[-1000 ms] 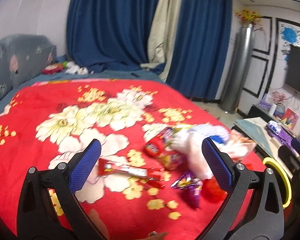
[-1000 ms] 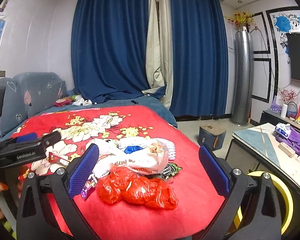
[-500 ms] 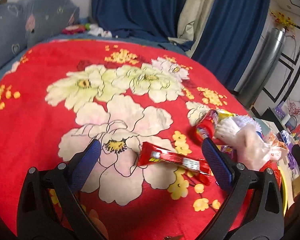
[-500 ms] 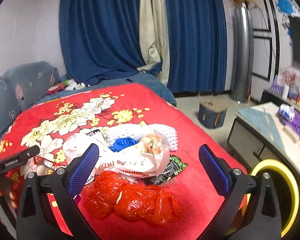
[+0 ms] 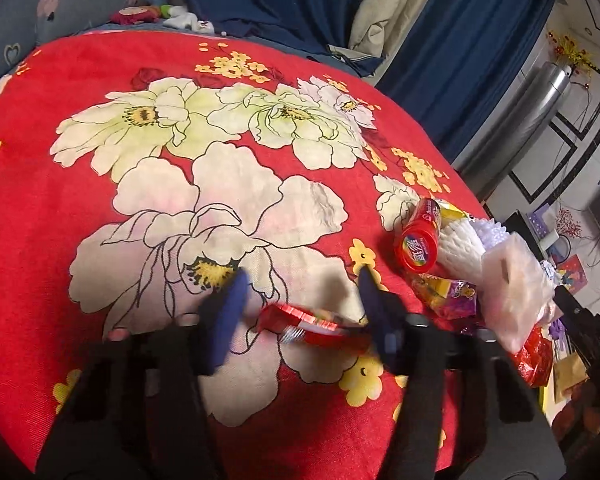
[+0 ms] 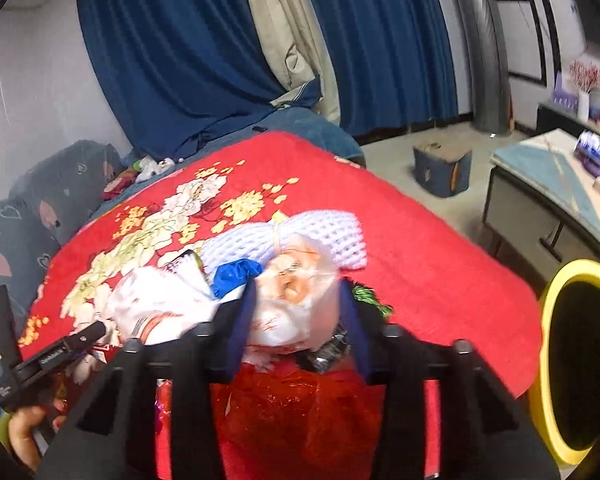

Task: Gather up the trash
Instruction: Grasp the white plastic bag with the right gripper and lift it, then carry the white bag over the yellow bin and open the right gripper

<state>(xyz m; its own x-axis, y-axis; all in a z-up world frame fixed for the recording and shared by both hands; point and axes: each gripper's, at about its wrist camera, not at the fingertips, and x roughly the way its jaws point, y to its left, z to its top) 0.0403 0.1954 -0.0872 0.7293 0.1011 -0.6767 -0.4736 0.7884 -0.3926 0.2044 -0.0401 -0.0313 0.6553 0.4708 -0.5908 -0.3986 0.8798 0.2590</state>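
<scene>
A long red snack wrapper (image 5: 312,324) lies flat on the red floral blanket (image 5: 60,220). My left gripper (image 5: 302,280) straddles it with its jaws closing, and a gap still shows beside the left pad. In the right wrist view a crumpled white plastic bag (image 6: 296,308) fills the space between the blue pads of my right gripper (image 6: 298,300), whose jaws are closing on it. Under that gripper lies a red plastic bag (image 6: 300,412).
A red round tub (image 5: 416,244), white foam netting (image 6: 324,232), a blue scrap (image 6: 236,276) and small wrappers (image 5: 448,292) make a pile near the bed's corner. A yellow-rimmed bin (image 6: 576,364) stands off the bed at right. A low table (image 6: 540,176) and a box (image 6: 440,172) stand beyond.
Both grippers have dropped closer to the bed and their jaws have narrowed from wide open. The left now frames the red wrapper; the right has closed in on the white bag.
</scene>
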